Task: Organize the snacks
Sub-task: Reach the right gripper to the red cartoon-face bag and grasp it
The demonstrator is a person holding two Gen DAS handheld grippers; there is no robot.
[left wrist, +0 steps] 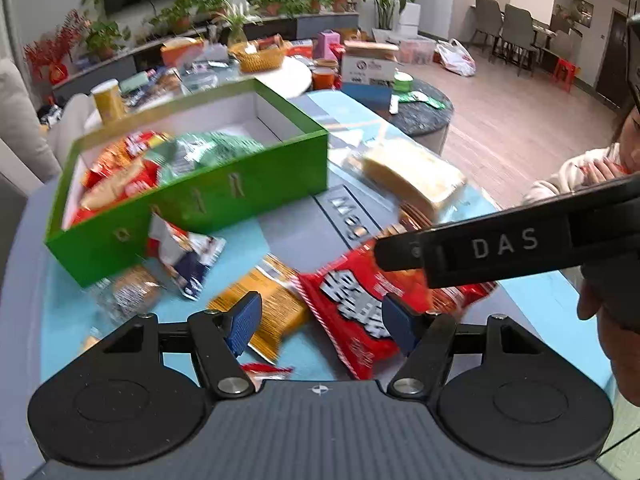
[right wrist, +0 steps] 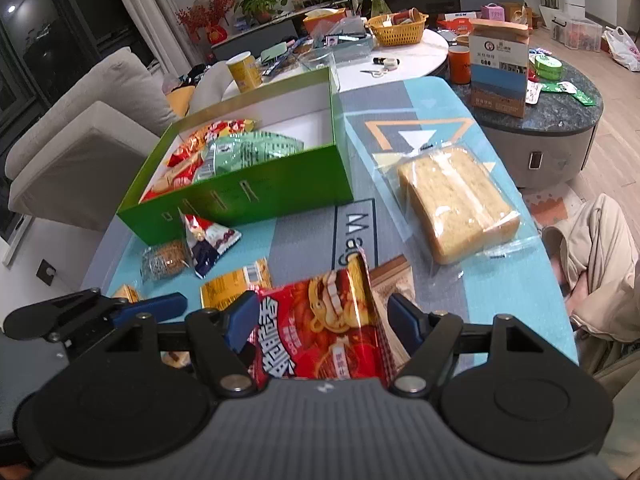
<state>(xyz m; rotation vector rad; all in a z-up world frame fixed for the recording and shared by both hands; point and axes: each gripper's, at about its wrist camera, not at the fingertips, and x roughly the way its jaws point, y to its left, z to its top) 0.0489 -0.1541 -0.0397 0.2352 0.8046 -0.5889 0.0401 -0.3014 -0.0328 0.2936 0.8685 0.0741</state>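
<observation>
A green box (left wrist: 256,184) (right wrist: 280,184) holds several red, orange and green snack packs at its left end. A red noodle pack (right wrist: 320,332) (left wrist: 356,300) lies between the fingers of my right gripper (right wrist: 320,320), whose jaws stand wide apart around it. My left gripper (left wrist: 320,316) is open and empty above an orange pack (left wrist: 272,304) and the red pack. The right gripper's arm (left wrist: 500,252) crosses the left wrist view. A bagged bread loaf (right wrist: 456,200) (left wrist: 412,172) lies to the right of the box.
A triangular pack (right wrist: 208,240) and a brown cake in clear wrap (right wrist: 166,264) lie in front of the box. The orange pack (right wrist: 236,280) lies on the blue mat (right wrist: 460,300). A cluttered round table (right wrist: 560,112) and a sofa (right wrist: 80,140) stand behind. A person sits at right.
</observation>
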